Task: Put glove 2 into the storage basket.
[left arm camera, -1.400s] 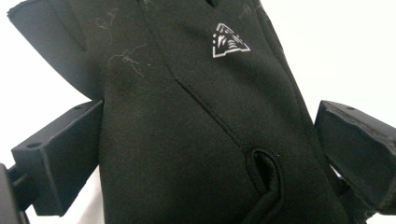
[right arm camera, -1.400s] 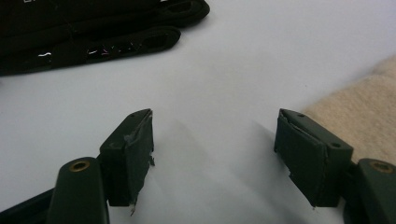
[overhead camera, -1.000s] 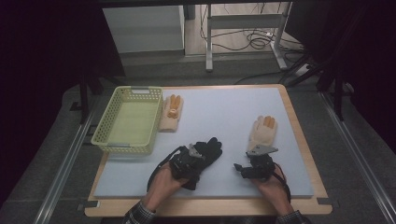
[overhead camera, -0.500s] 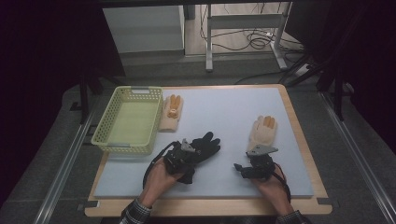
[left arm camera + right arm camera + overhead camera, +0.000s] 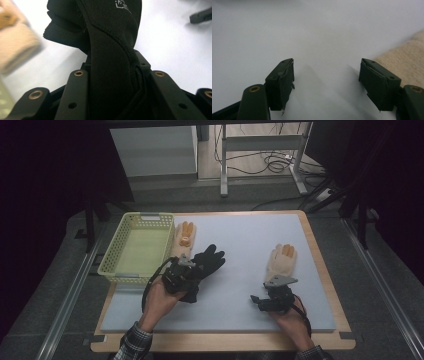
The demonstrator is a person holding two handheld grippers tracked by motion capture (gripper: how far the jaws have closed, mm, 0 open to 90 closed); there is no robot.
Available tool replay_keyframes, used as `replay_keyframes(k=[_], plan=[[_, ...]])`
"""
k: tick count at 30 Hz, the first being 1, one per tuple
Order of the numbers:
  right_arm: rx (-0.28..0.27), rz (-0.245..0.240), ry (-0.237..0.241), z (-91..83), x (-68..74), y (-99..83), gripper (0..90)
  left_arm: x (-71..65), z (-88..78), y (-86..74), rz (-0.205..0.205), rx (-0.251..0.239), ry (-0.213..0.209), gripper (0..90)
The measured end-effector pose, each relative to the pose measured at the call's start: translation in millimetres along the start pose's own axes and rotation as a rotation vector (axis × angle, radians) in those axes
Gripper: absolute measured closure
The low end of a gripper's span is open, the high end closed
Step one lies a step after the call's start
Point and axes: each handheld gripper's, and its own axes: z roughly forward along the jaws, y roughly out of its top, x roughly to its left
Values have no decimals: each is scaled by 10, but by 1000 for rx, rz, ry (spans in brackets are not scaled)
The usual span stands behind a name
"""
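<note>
My left gripper (image 5: 192, 271) is shut on a black glove (image 5: 209, 259); its jaws closed on the cuff within the last second. The glove hangs raised over the white mat (image 5: 240, 240), left of centre. In the left gripper view the black glove (image 5: 112, 47) fills the gap between the jaws of that gripper (image 5: 113, 75). My right gripper (image 5: 259, 300) rests low on the mat at the front right, open with nothing between its pads (image 5: 283, 80). A cream glove (image 5: 281, 262) lies just beyond it, and the same cream glove (image 5: 404, 58) lies off to the right in the right gripper view.
A yellow-green mesh basket (image 5: 116, 265) stands at the mat's left edge. A second cream glove with orange fingertips (image 5: 184, 237) lies beside the basket's right wall, blurred as a cream glove (image 5: 15, 47) in the left gripper view. The mat rests on a wooden board (image 5: 320, 265).
My left gripper has moved left and upward, taking the black glove with it off the mat. The right hand and both cream gloves have stayed put.
</note>
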Motion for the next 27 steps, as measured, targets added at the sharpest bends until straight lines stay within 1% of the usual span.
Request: replay_keyframes(k=[8,12,14,19,20,24,26,27], plan=[[0,1,-1,0,1,0,279,222,-173,109,-39,-7,37,653],[-1,1,-1,0,0,0,279,347,-261,172,-64,-11,77,653],[-1,1,-1,0,0,0,278,402,-297,194,-66,-7,89,652],[0,2,-1,0,0,0,279,550,-381,237,-88,-6,130,651],[0,2,0,0,1,0,279,610,-411,245,-95,-7,142,652],[-1,0,0,1,-1,0,279,771,-480,245,-121,-4,171,652],[-1,0,0,1,-1,0,279,882,-522,230,-146,-3,188,651],[-1,0,-1,1,-1,0,279,915,-535,224,-153,-4,195,651]])
